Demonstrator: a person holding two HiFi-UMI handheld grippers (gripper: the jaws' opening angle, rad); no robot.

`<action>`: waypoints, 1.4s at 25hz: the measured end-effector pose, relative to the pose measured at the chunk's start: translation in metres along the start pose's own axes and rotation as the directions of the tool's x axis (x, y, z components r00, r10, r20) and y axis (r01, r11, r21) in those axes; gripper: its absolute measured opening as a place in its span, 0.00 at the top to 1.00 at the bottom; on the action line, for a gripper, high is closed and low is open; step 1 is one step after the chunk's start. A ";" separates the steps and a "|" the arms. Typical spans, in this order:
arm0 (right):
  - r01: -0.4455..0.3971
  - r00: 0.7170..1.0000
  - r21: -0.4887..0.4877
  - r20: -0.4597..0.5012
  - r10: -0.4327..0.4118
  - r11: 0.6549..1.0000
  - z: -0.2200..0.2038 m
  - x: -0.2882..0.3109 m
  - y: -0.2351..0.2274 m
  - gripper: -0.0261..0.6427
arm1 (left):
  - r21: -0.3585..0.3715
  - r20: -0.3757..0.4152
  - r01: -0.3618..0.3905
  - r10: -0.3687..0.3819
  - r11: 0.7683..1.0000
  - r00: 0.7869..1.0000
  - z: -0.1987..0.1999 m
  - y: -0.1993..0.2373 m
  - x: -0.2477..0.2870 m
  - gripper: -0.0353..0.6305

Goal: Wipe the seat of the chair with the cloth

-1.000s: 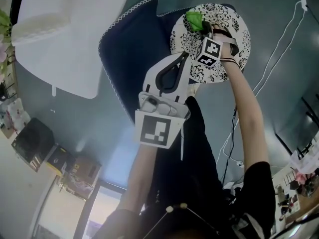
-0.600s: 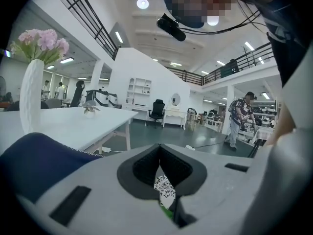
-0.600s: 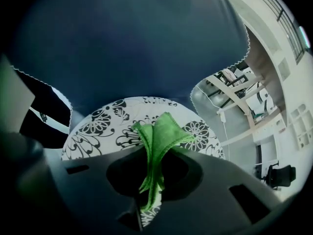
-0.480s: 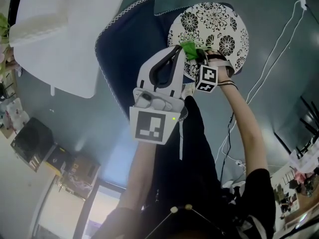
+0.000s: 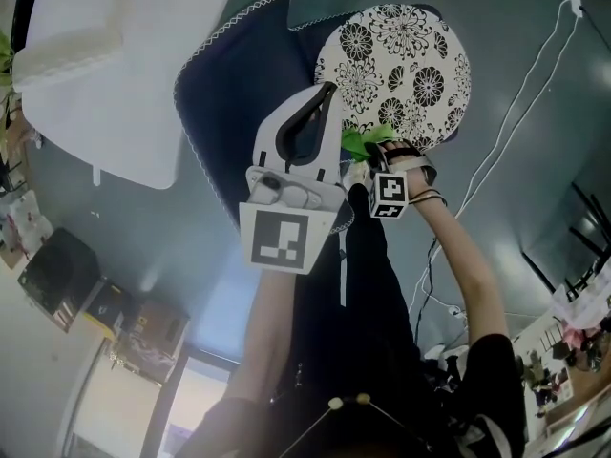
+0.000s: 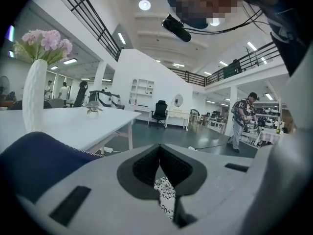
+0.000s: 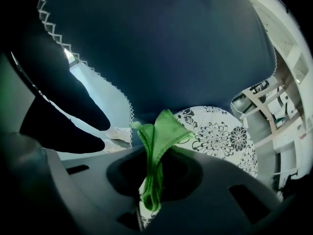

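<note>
The chair seat (image 5: pixel 396 70) is round, white with black flower print. A green cloth (image 5: pixel 361 141) lies bunched at the seat's near edge, with my right gripper (image 5: pixel 370 158) shut on it. In the right gripper view the cloth (image 7: pixel 157 141) hangs folded between the jaws of the right gripper (image 7: pixel 154 173), with the seat (image 7: pixel 220 136) just beyond. My left gripper (image 5: pixel 327 92) is held above the seat's left edge, shut and holding nothing. In the left gripper view, the left gripper (image 6: pixel 159 150) has its pads touching, and a sliver of the seat (image 6: pixel 165 194) shows below.
A dark blue cushion with white zigzag trim (image 5: pixel 239 93) stands left of the seat. A white table (image 5: pixel 124 65) is further left, bearing a white vase of pink flowers (image 6: pixel 35 97). A white cable (image 5: pixel 520 113) runs over the floor at right. Boxes (image 5: pixel 67 275) sit at lower left.
My right gripper has dragged the green cloth across the seat from its far edge to its near edge. My left gripper has drifted slightly left.
</note>
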State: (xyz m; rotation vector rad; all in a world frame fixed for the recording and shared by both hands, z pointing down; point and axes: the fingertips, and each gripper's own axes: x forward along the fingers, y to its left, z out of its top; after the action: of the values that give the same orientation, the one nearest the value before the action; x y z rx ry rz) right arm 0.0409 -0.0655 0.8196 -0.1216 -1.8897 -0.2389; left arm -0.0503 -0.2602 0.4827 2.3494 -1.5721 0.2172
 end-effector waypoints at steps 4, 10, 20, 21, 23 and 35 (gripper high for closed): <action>0.080 0.997 0.042 0.018 -0.080 0.996 -0.004 -0.016 -0.034 0.89 | -0.005 -0.002 0.006 -0.006 1.000 1.000 -0.001 -0.003 0.002 0.94; 0.267 0.964 0.138 -0.049 -0.263 0.954 -0.047 -0.043 -0.132 0.89 | 0.005 -0.004 0.014 -0.014 1.000 1.000 -0.005 -0.007 0.009 0.94; 0.451 0.887 0.293 -0.255 -0.386 0.843 -0.152 -0.068 -0.250 0.89 | 0.028 -0.027 0.017 -0.016 0.999 1.000 -0.007 -0.004 0.020 0.94; 0.468 0.877 0.301 -0.273 -0.396 0.831 -0.159 -0.069 -0.257 0.89 | 0.035 -0.035 0.020 -0.018 0.999 0.999 -0.009 -0.005 0.020 0.94; 0.496 0.860 0.313 -0.304 -0.409 0.810 -0.172 -0.070 -0.269 0.89 | 0.049 -0.048 0.028 -0.026 0.998 0.998 -0.011 -0.008 0.021 0.94; 0.394 0.900 0.276 -0.309 -0.308 0.877 -0.178 -0.043 -0.227 0.89 | 0.061 -0.068 0.047 -0.043 0.997 0.997 -0.014 -0.011 0.023 0.94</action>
State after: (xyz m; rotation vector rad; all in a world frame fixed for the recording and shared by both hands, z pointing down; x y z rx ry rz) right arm 0.1739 -0.3256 0.8103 0.4731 -1.6538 -0.1699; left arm -0.0304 -0.2713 0.5005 2.3968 -1.5006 0.3356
